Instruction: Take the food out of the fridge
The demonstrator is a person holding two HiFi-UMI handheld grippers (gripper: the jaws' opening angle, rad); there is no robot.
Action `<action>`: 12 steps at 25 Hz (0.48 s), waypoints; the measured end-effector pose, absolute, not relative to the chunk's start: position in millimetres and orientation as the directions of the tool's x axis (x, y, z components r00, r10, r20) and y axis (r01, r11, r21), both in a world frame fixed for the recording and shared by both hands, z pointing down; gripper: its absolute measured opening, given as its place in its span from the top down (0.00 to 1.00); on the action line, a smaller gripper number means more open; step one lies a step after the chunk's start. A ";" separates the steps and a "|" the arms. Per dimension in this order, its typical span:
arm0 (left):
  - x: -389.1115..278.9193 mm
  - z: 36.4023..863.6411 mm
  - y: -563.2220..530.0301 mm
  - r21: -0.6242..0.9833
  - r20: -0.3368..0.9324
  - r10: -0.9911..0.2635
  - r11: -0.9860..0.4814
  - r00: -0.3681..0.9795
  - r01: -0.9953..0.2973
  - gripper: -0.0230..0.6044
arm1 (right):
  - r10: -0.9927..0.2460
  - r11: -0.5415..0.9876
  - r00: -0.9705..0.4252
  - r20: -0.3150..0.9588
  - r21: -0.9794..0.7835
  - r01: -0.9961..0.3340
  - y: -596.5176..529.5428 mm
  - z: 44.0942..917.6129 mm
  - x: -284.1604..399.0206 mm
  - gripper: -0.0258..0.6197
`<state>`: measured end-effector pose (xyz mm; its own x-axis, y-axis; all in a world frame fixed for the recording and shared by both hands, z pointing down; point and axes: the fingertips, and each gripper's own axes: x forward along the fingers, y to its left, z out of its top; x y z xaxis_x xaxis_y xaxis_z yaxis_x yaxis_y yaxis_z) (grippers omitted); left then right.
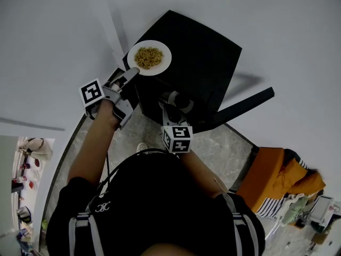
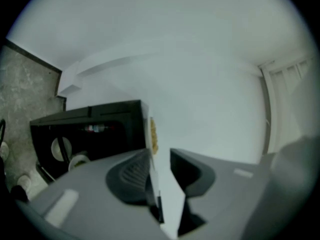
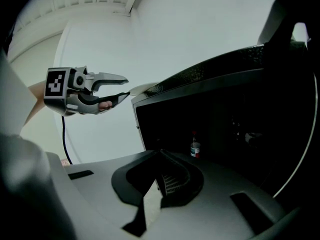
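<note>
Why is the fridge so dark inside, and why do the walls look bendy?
Head view: the wide lens bends the wall behind the fridge. Right gripper view: the fridge's inside is unlit; only a small bottle shows. Left gripper view: the plate looks blurred.

- The left hand-held gripper (image 1: 132, 72) points level toward the far left at the end of a bare, outstretched forearm (image 1: 90, 151), its jaws standing apart.
- The right hand-held gripper (image 1: 180, 100) is nearer and further right, tilted slightly downward, jaws pressed together and empty.
</note>
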<state>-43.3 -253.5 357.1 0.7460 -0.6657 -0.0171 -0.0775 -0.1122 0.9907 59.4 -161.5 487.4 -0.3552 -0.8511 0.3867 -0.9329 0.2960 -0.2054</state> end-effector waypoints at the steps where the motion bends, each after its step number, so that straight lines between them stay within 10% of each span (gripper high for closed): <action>1: -45.0 354.6 -248.1 0.989 -0.027 -0.663 -0.128 0.748 -0.077 0.79 | -0.851 0.294 -0.353 0.389 -0.204 -0.934 -161.3 488.7 59.4 0.96; 12: -46.6 363.8 -206.8 0.954 -0.084 -0.633 -0.275 0.770 -0.122 0.96 | -0.846 0.324 -0.384 0.369 -0.215 -0.921 -169.0 479.6 46.2 0.96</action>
